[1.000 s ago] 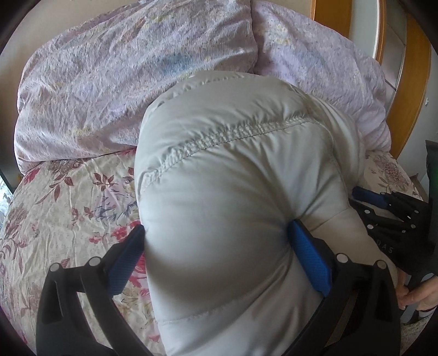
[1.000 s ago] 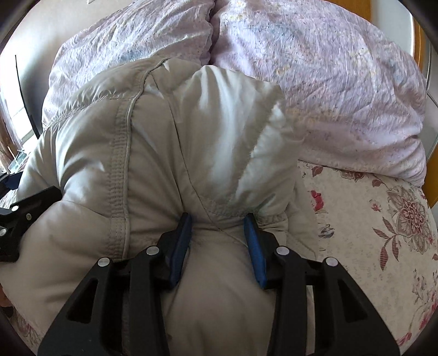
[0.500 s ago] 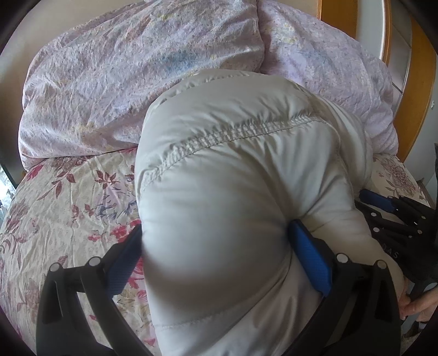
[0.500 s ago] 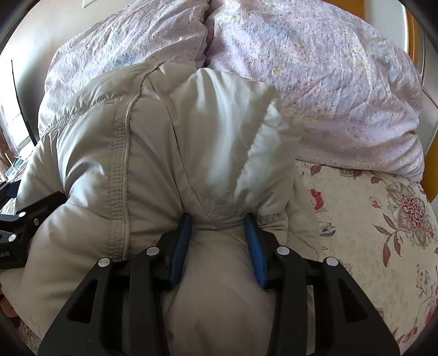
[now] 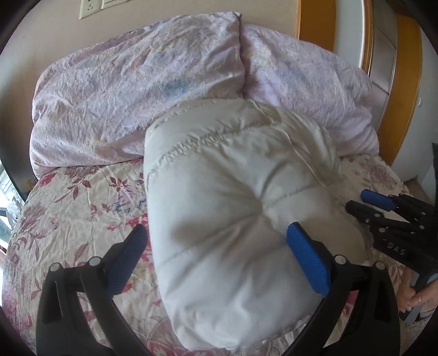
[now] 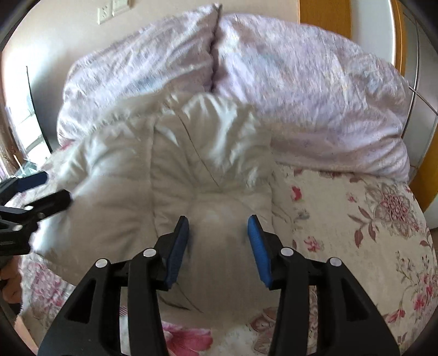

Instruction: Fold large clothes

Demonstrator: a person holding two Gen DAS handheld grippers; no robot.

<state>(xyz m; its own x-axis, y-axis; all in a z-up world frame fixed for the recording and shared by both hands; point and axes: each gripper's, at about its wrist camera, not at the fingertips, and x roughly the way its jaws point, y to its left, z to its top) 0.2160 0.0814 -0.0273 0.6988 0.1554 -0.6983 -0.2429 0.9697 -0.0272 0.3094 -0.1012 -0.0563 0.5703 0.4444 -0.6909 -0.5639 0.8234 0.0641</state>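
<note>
A pale grey padded jacket lies folded into a thick bundle on the floral bed sheet. My left gripper stands wide open around the bundle's near end, its blue pads beside the fabric and not squeezing it. In the right wrist view the jacket bulges between the jaws of my right gripper, which are opening; the pads stand just off the fabric. Each gripper shows in the other's view: the right gripper at the bundle's right side, the left gripper at its left.
A crumpled lilac duvet is heaped along the head of the bed, right behind the jacket. A wooden frame stands at the far right. Wall sockets are above. A person's hand holds the right gripper's handle.
Both grippers have drawn back and up, so the jacket looks smaller and lower. The right jaws have widened and let go of the pinched fold. The left jaws stay equally wide.
</note>
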